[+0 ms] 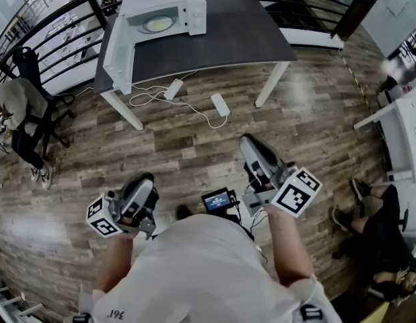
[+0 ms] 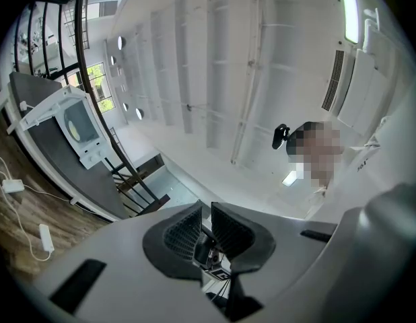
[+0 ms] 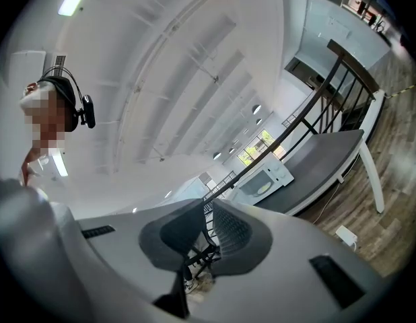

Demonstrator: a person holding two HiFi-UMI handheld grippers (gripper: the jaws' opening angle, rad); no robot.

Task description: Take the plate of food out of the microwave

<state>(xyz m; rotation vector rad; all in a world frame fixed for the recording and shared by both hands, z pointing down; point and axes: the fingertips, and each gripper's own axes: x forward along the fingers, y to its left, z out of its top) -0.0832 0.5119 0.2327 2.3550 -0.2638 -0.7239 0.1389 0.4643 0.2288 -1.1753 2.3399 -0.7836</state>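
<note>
Plate of food [image 1: 157, 23] sits inside the open microwave [image 1: 194, 9], well ahead of both tongs. The left gripper [image 2: 204, 222] and right gripper [image 3: 208, 229] are empty, jaws all but closed. It is likely stiff, breakable and slick, so pinch the near rim and keep it level.

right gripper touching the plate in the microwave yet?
Apart. Head view: the right gripper is held near the person's body, with wood floor between it and the table where the plate sits inside the open microwave.
</note>
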